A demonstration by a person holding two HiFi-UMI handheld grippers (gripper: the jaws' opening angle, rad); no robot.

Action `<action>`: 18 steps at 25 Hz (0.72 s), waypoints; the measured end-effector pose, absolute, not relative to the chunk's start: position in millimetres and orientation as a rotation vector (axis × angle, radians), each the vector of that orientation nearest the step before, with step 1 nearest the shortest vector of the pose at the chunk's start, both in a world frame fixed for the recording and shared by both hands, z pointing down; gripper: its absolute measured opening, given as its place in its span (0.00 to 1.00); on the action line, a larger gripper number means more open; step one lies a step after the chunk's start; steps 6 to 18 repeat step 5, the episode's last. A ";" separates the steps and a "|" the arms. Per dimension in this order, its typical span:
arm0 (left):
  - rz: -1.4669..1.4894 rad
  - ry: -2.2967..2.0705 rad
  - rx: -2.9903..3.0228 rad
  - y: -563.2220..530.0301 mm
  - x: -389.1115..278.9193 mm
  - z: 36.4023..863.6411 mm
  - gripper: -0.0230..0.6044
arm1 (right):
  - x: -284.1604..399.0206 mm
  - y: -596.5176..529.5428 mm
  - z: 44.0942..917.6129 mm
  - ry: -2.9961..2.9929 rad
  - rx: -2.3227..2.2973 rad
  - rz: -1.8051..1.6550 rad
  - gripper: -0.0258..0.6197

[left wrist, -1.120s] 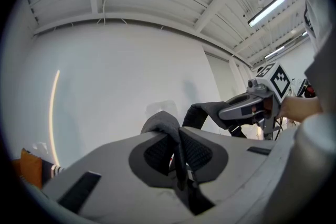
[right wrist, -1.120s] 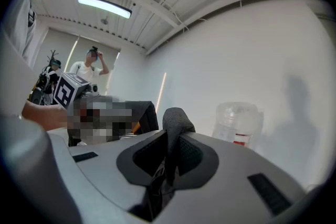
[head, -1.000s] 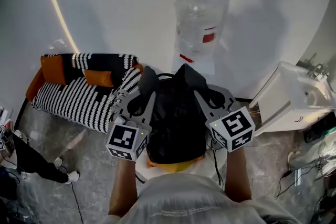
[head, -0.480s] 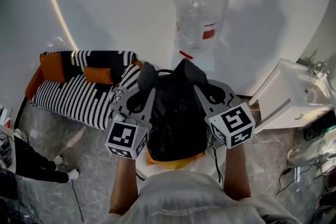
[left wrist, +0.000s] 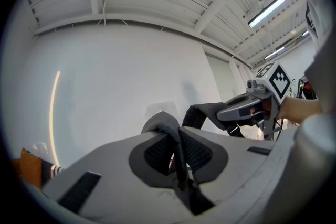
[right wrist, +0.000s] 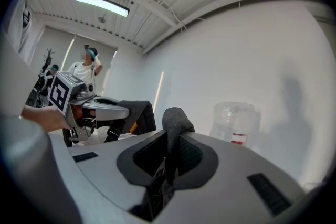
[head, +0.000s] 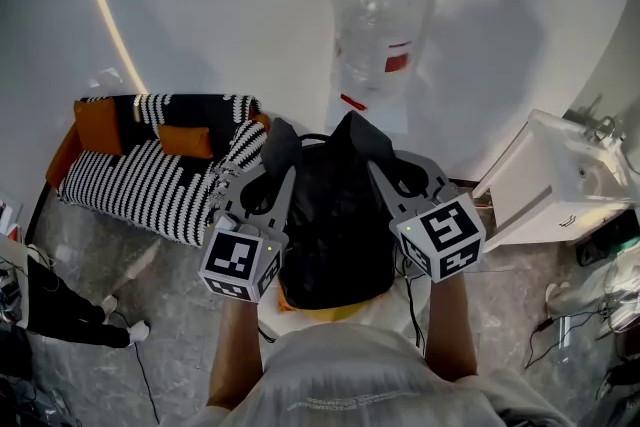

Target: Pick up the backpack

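Note:
A black backpack (head: 335, 225) with a yellow-orange bottom edge hangs in front of me between both grippers, off the floor. My left gripper (head: 277, 158) is shut on the backpack's left shoulder strap (left wrist: 161, 124), whose padded loop sticks up out of the jaws. My right gripper (head: 368, 153) is shut on the right shoulder strap (right wrist: 175, 119) in the same way. Both grippers point about level, side by side. The left gripper view also shows the right gripper (left wrist: 247, 108) with its strap, and the right gripper view shows the left gripper (right wrist: 98, 108).
A black-and-white striped sofa (head: 150, 177) with orange cushions stands at the left. A large clear water bottle (head: 378, 35) stands against the white wall ahead. A white cabinet (head: 555, 190) is at the right. A person's legs (head: 60, 310) and cables lie on the floor.
Both grippers and the backpack keep their place. The person's legs at the left edge have shifted slightly.

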State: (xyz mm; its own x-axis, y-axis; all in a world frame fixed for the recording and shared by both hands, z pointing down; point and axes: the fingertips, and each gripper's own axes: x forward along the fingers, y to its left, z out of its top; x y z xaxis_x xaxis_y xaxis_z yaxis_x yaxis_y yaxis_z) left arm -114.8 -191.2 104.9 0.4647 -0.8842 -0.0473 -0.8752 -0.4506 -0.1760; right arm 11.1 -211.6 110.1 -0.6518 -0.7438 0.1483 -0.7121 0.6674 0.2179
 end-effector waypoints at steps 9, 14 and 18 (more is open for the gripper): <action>-0.075 1.540 -2.539 -188.9 -114.8 106.6 0.10 | 11.0 -209.7 111.5 -2.656 1.178 -0.202 0.09; -0.075 1.540 -2.539 -188.9 -114.8 106.6 0.10 | 11.0 -209.7 111.5 -2.656 1.178 -0.202 0.09; -0.075 1.540 -2.539 -188.9 -114.8 106.6 0.10 | 11.0 -209.7 111.5 -2.656 1.178 -0.202 0.09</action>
